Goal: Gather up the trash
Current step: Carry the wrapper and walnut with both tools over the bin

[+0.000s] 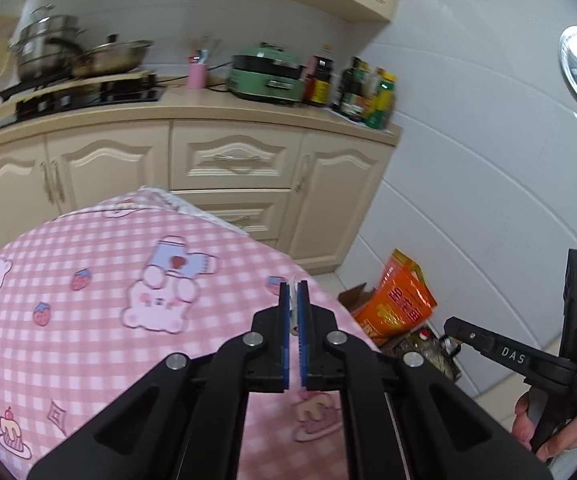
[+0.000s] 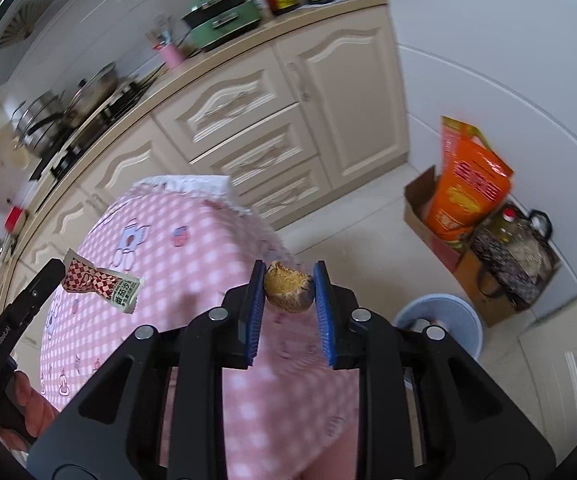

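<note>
My left gripper (image 1: 294, 300) pinched a sauce packet (image 2: 100, 282) by its edge; my right gripper (image 2: 288, 286) clamped a bread chunk (image 2: 288, 288) above the pink tablecloth (image 1: 88, 248). The crumbly chunk risked breaking free short of the blue bin (image 2: 448, 316) at near right

Below my fingers, centre-left, the table (image 1: 88, 320) wears only its pink checked cloth (image 2: 192, 264); lower right, a blue bin (image 2: 448, 316) stands on the floor (image 2: 360, 248).
</note>
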